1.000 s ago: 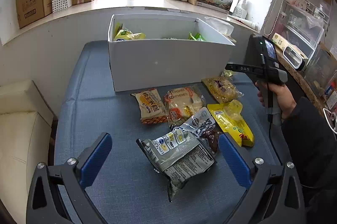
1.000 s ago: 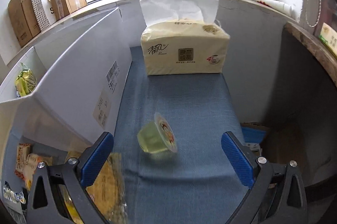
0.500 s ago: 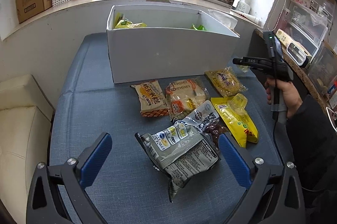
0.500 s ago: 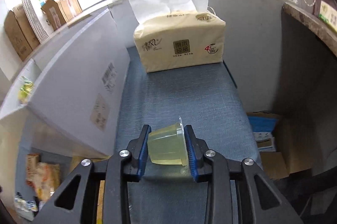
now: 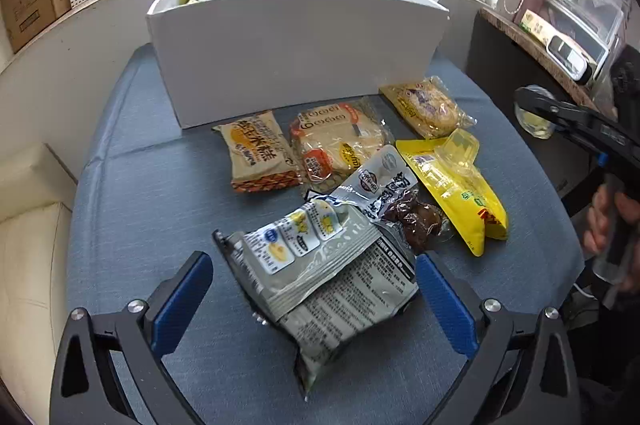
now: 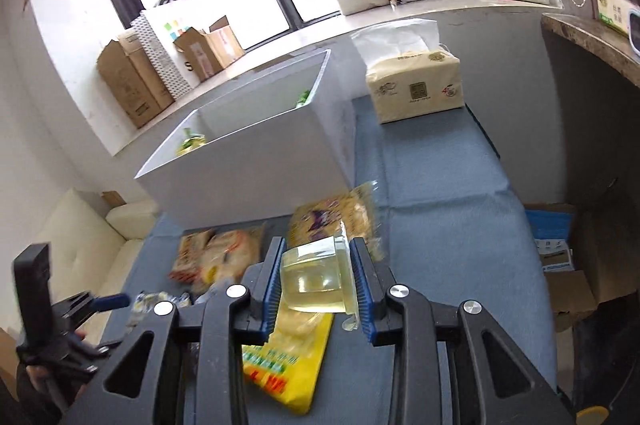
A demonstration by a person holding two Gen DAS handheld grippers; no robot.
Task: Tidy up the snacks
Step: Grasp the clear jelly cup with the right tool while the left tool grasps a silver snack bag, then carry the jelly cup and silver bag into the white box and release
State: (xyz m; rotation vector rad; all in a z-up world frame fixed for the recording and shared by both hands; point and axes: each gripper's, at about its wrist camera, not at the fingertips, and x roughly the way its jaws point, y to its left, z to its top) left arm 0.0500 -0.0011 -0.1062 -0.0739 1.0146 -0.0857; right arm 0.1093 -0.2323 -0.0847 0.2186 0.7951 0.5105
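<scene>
One jelly cup [image 6: 316, 279] clamped between right tool [image 6: 317, 285] pads; left tool [image 5: 312, 299] spread wide.

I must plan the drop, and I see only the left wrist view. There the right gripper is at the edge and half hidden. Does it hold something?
Observer: Yes. In the right wrist view the right gripper is shut on a clear jelly cup of pale yellow jelly.
Operator: Is the cup lifted?
Observer: It is off the cloth, above the yellow packet.
Operator: Is there space in the white box?
Observer: The white box shows green packets at two corners; its middle looks bare, but the near wall hides part of the floor.
</scene>
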